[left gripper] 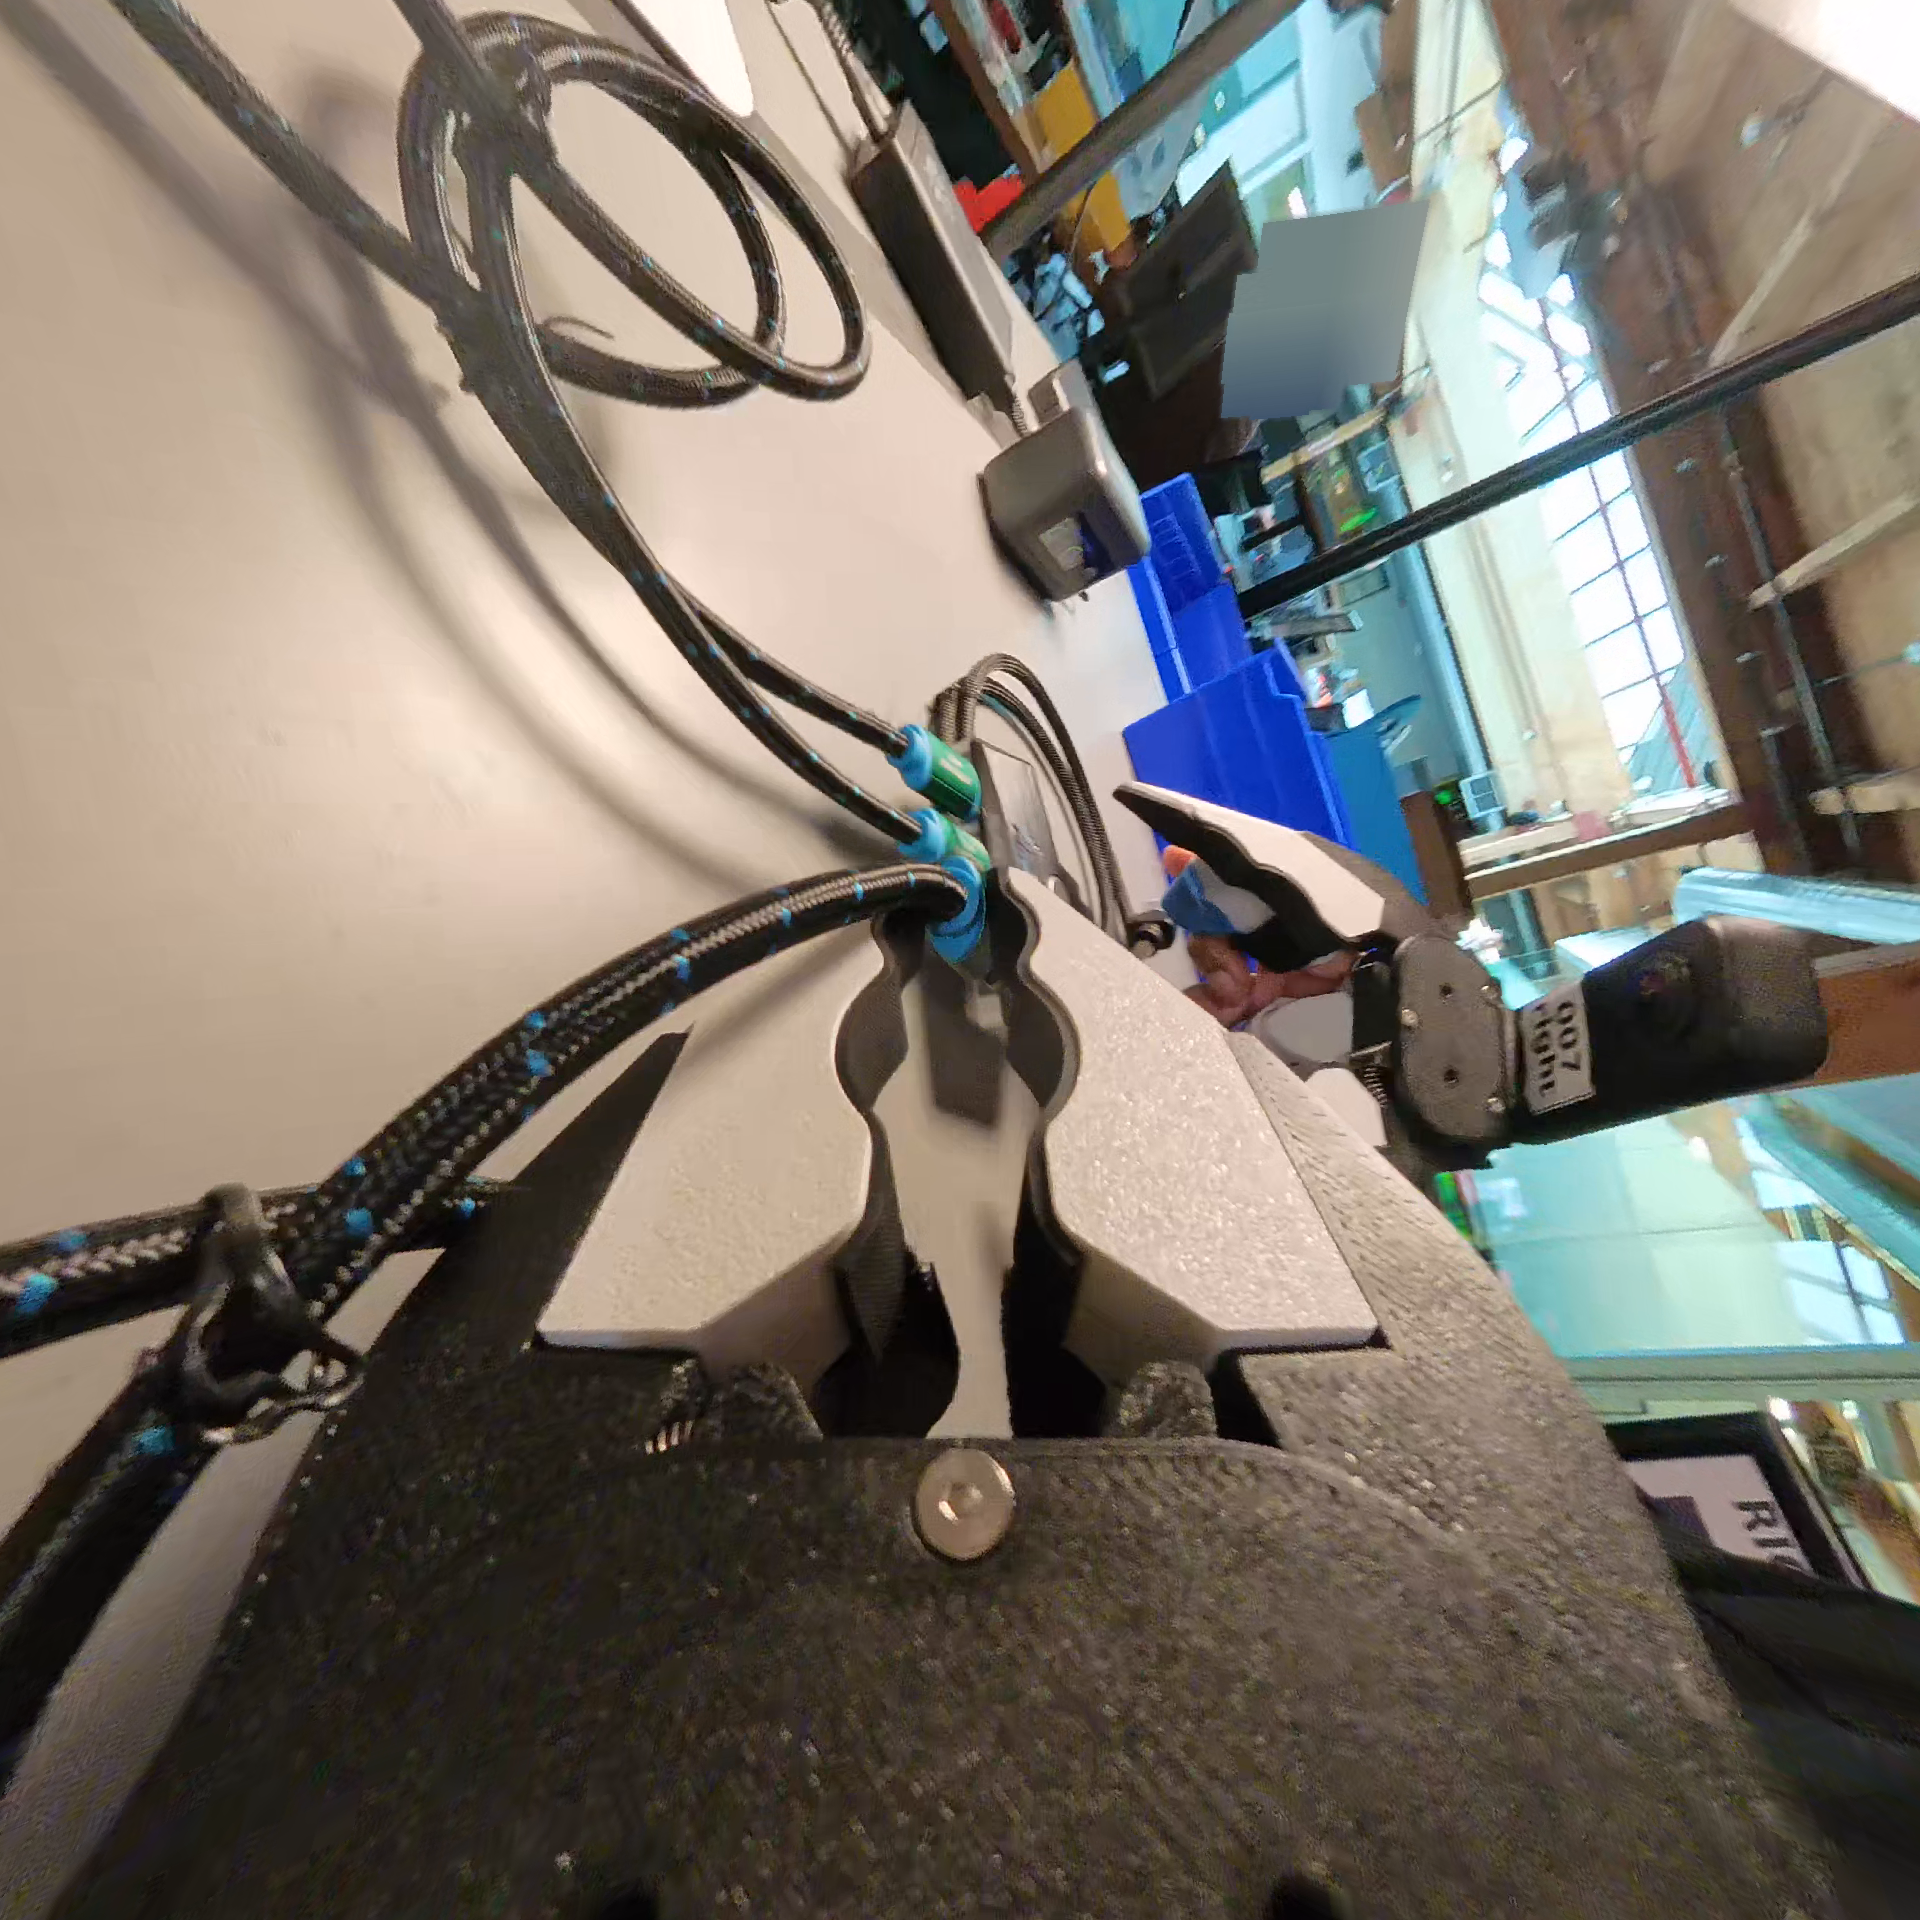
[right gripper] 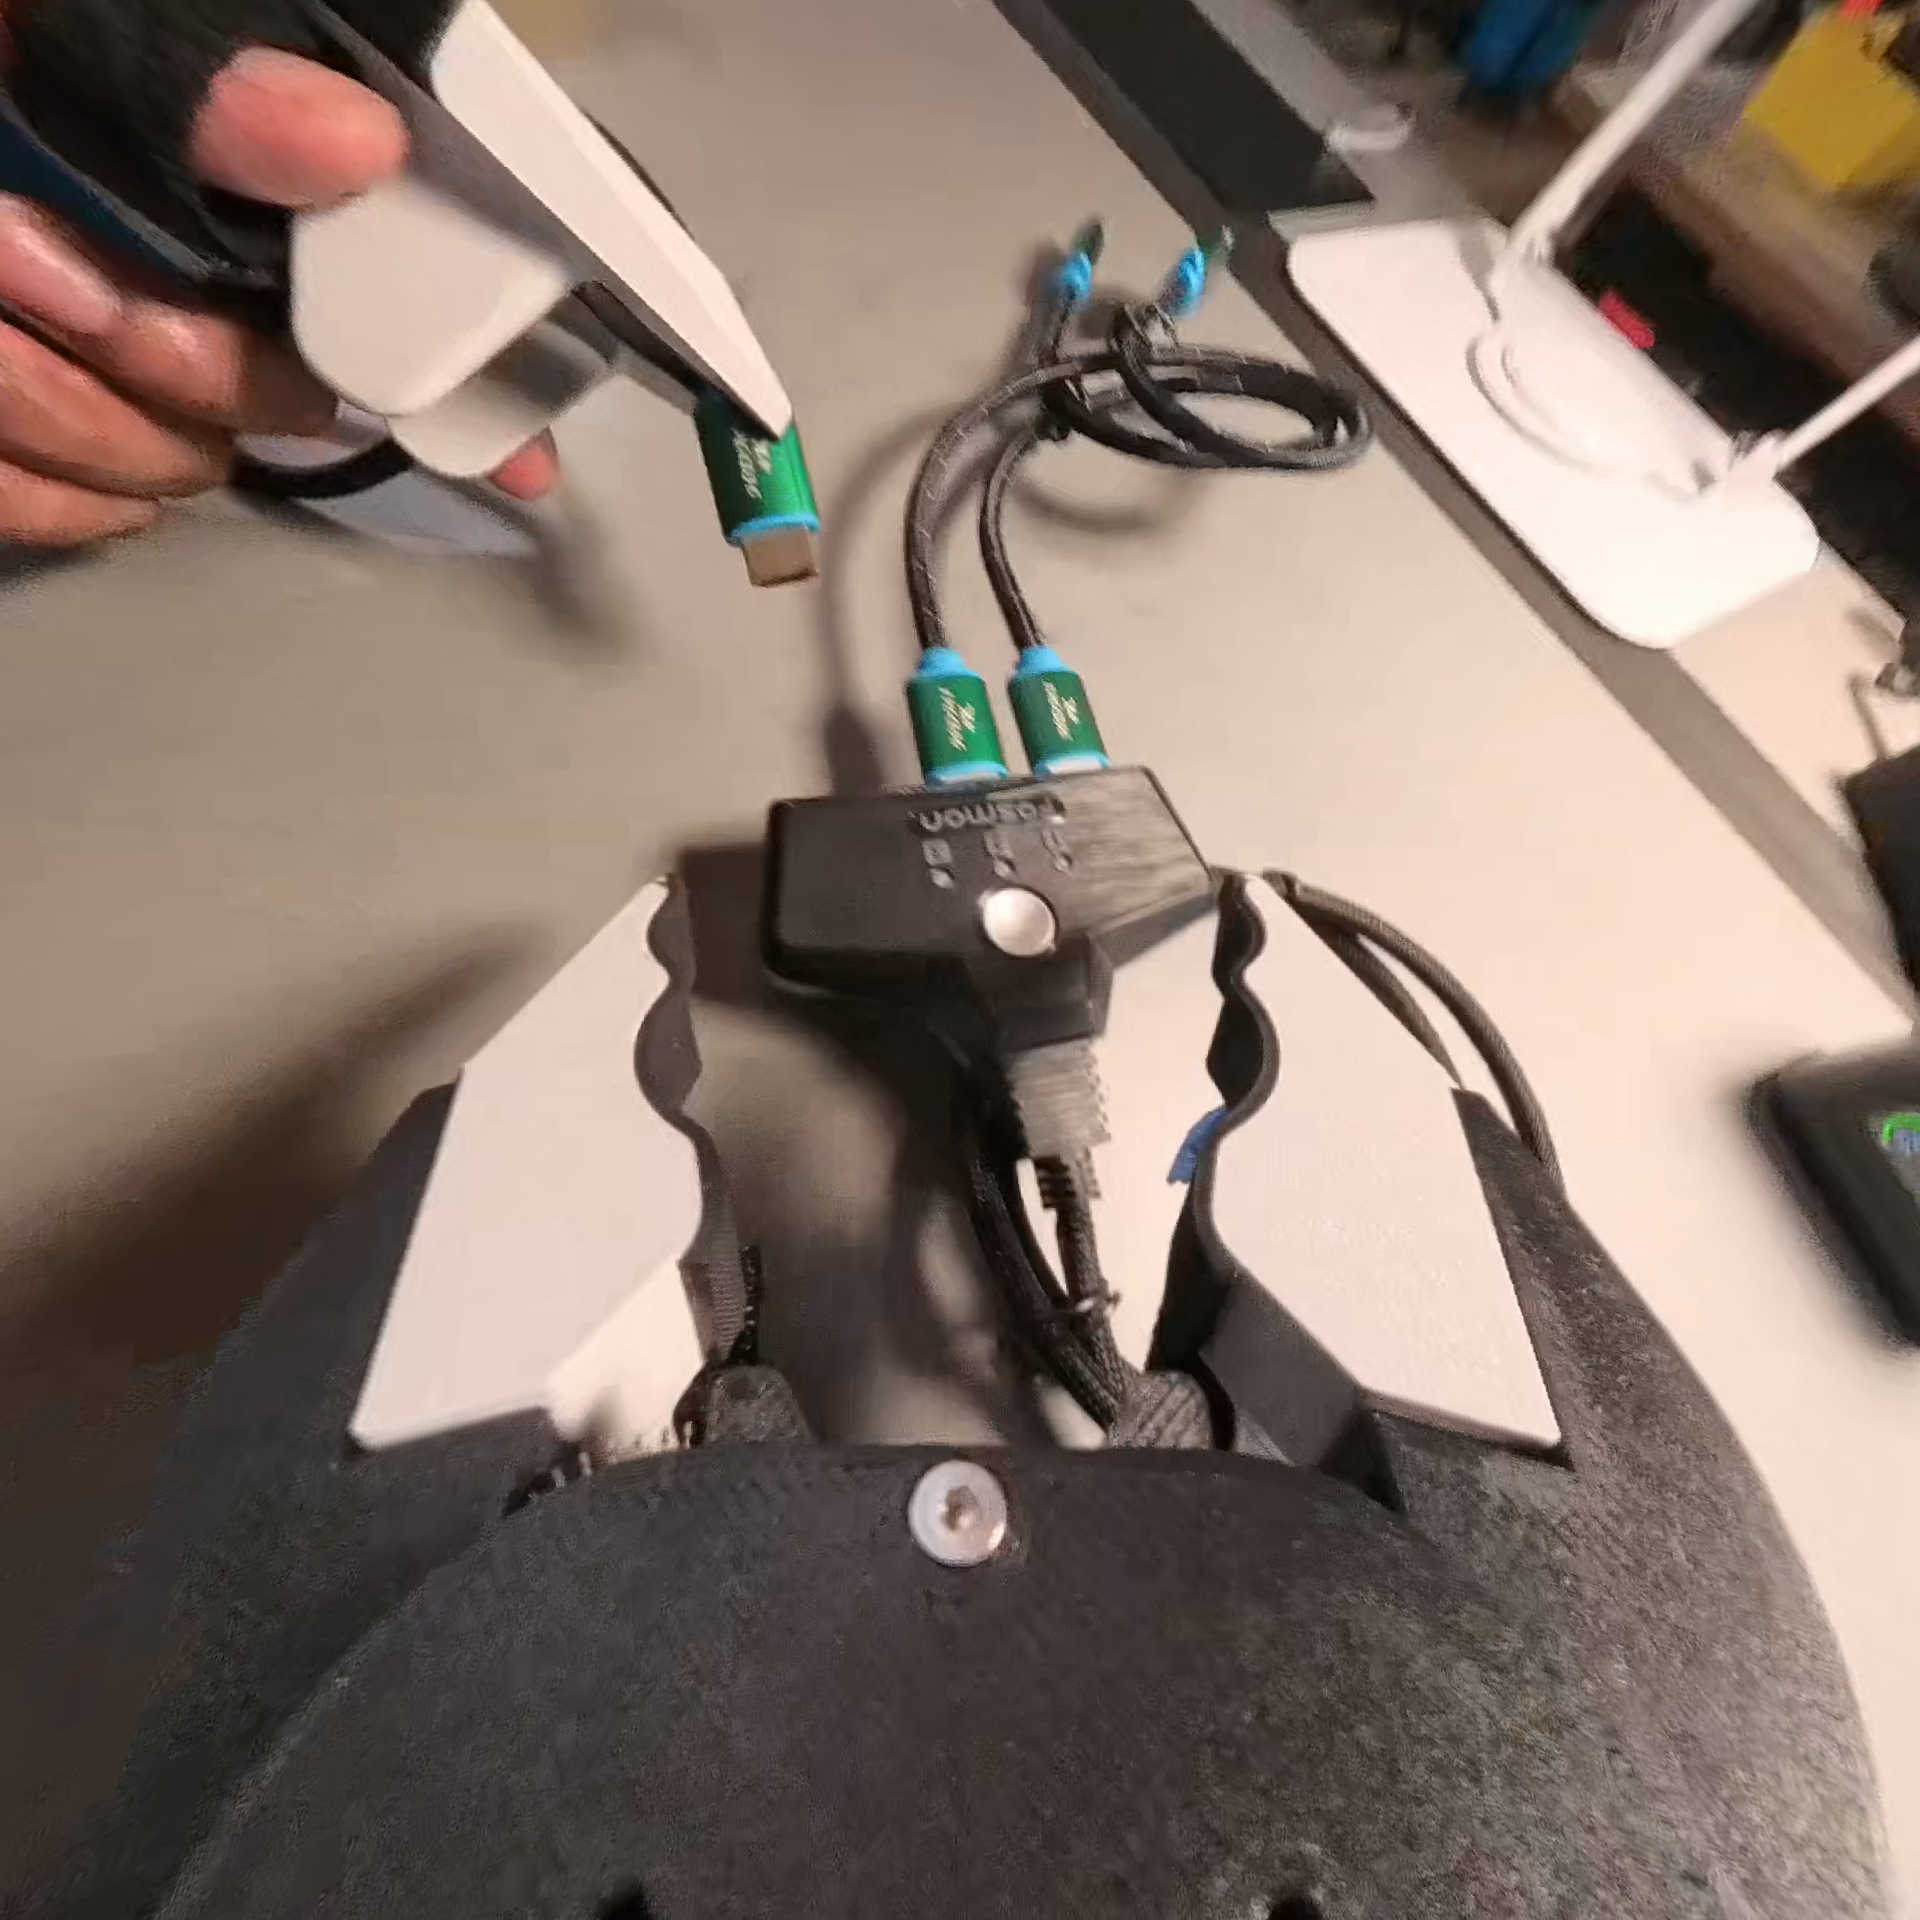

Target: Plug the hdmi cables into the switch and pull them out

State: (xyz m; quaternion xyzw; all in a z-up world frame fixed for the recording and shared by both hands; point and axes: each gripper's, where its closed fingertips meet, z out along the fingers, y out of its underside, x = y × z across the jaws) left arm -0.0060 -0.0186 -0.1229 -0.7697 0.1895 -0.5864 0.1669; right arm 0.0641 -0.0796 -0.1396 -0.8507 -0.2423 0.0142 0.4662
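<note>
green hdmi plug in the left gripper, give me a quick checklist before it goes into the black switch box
1. Grip: left gripper shut on the green metal-shelled HDMI plug, tip exposed: ok.
2. Free port: two green plugs already seated in the black plastic switch box, open space to their left: ok.
3. Alignment: held plug tilted, off to the side of the port: not ok.
4. Switch steadied: right gripper open, fingers straddling it, not clamping: not ok.
5. Braided black cable slack: cannot tell.
</note>
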